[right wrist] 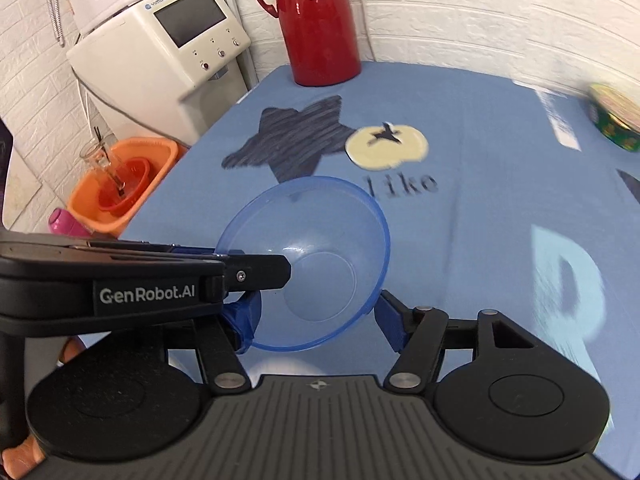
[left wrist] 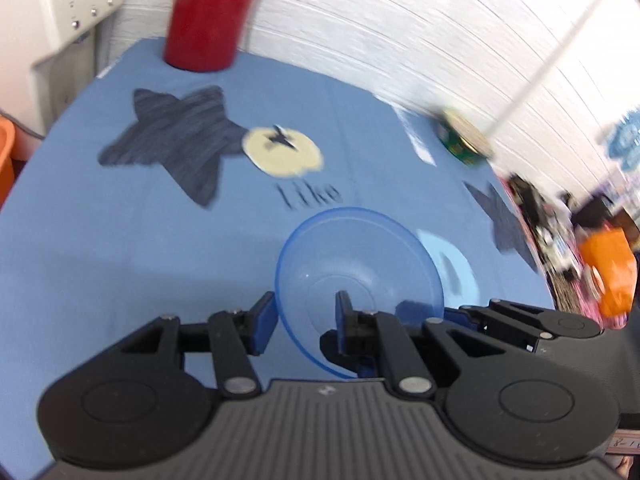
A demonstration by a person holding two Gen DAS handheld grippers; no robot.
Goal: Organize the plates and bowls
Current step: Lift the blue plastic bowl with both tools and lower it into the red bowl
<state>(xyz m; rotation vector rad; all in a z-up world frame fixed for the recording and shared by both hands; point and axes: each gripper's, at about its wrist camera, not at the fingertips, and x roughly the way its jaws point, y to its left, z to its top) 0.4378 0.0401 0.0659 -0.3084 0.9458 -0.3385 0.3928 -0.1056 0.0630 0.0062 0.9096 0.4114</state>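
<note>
Left wrist view: my left gripper [left wrist: 306, 316] pinches the near rim of the translucent blue bowl [left wrist: 360, 264] above the blue tablecloth [left wrist: 120, 260]. My right gripper [right wrist: 316, 326] stands wide, flanking the bowl. It looks light, thin, slippery plastic; the rim seems the best hold.

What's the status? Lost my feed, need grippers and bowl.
Left gripper shut on blue bowl rim. Right gripper open, fingers either side of bowl. Cloth beyond the bowl bare; red thermos far back.
</note>
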